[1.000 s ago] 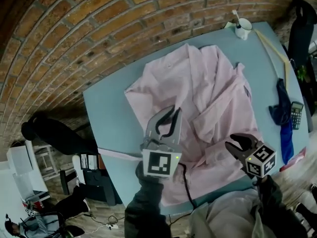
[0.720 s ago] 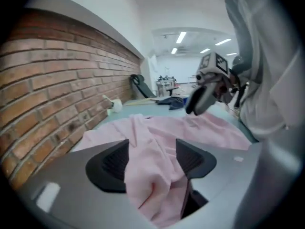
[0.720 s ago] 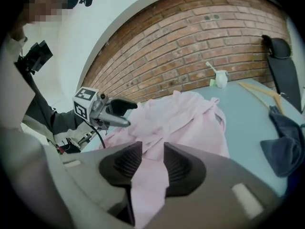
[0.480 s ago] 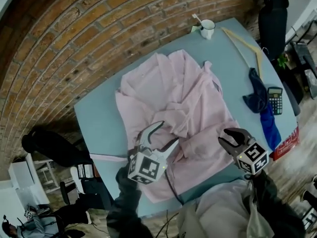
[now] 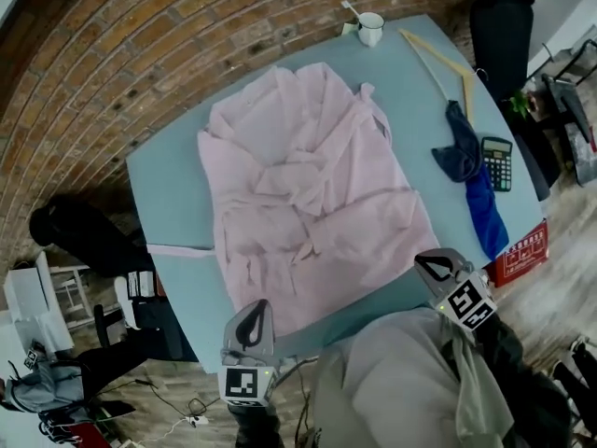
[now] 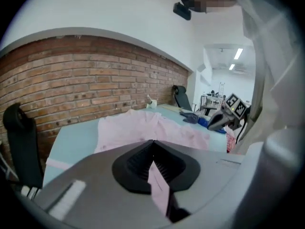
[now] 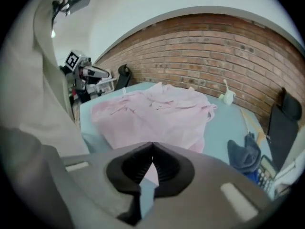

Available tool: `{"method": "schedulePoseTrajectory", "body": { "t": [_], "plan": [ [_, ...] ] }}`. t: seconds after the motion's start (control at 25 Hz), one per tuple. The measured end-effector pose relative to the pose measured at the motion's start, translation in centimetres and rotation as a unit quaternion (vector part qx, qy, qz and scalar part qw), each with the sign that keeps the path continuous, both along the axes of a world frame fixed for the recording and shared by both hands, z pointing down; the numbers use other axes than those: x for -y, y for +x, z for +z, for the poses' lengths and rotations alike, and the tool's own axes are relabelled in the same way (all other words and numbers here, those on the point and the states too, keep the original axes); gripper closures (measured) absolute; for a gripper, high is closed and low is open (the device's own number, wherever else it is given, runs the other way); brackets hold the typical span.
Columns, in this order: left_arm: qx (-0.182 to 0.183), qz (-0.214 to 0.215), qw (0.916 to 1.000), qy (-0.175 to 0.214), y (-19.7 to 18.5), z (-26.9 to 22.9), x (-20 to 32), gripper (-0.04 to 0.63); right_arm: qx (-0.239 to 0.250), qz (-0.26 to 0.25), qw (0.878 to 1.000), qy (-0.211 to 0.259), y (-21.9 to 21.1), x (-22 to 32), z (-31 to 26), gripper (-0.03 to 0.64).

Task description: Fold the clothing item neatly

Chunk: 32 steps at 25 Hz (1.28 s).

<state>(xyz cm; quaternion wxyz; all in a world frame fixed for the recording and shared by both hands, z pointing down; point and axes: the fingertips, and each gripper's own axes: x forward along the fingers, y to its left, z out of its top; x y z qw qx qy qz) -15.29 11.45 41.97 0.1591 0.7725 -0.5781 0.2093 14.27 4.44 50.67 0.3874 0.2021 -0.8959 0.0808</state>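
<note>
Backing off is what both grippers have just done. A second ago the left gripper (image 5: 256,308) hung over the middle of the shirt (image 5: 298,185) with its jaws apart. Now it sits off the near edge of the table (image 5: 173,185), jaws pressed together with nothing pinched that I can see. The shirt lies spread ahead of it, rumpled, with its hem just beyond the gripper's tip.

The right gripper (image 5: 424,262) has drawn back to the near edge too. Its jaws are likewise closed and empty, and the shirt's lower corner is just ahead and to its left. To my eye a fold was let go and a fresh grab is due, so the job looks far from done.

Bare tabletop runs ahead and left of the left gripper. Ahead of the right gripper room is tighter. A blue cloth (image 5: 471,180), a calculator (image 5: 496,163) and a wooden hanger (image 5: 448,63) lie near the shirt's side, with a mug (image 5: 370,29) at the far corner.
</note>
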Motion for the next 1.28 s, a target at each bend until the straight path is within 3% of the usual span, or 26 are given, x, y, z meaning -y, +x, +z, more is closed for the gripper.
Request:
{"method": "schedulePoseTrajectory", "body": {
  "t": [0.16,0.36,0.4,0.52,0.72,0.8,0.88,1.04,1.2,1.28],
  "plan": [
    [0.032,-0.03,0.9967,-0.068,2.4,6.8,-7.3,0.588,-0.118,-0.132,0.983,0.054,3.0,-2.6,2.9,0.614],
    [0.153,-0.049,0.9819,-0.1,2.5,12.1,-11.9,0.588,-0.158,-0.178,0.96,0.149,4.4,-2.6,5.3,0.608],
    [0.166,-0.048,0.9791,-0.108,2.4,12.8,-12.3,0.564,-0.153,-0.173,0.961,0.155,4.4,-2.6,5.5,0.583],
    [0.196,-0.031,0.9727,-0.121,2.2,14.9,-13.4,0.386,-0.144,-0.159,0.969,0.122,4.6,-2.9,7.1,0.436],
    [0.298,0.032,0.9476,-0.111,0.5,17.2,-14.0,0.314,-0.176,-0.21,0.948,0.16,4.2,-3.2,9.5,0.371],
    [0.292,0.05,0.9504,-0.095,0.0,17.1,-13.7,0.266,-0.188,-0.227,0.94,0.17,4.1,-3.0,10.1,0.371],
    [0.278,0.053,0.9554,-0.087,-0.9,16.8,-13.0,0.175,-0.198,-0.246,0.932,0.177,4.1,-3.0,10.2,0.371],
    [0.249,0.078,0.9618,-0.085,-1.8,17.2,-12.1,0.16,-0.213,-0.262,0.92,0.198,4.1,-2.4,10.2,0.371],
    [0.247,0.142,0.9558,-0.073,-1.8,17.7,-12.0,0.16,-0.223,-0.273,0.92,0.171,3.6,-1.9,10.4,0.38],
    [0.255,0.154,0.9527,-0.063,-1.9,17.5,-11.6,0.163,-0.238,-0.276,0.911,0.192,3.5,-1.2,10.3,0.388]
  ]
}}
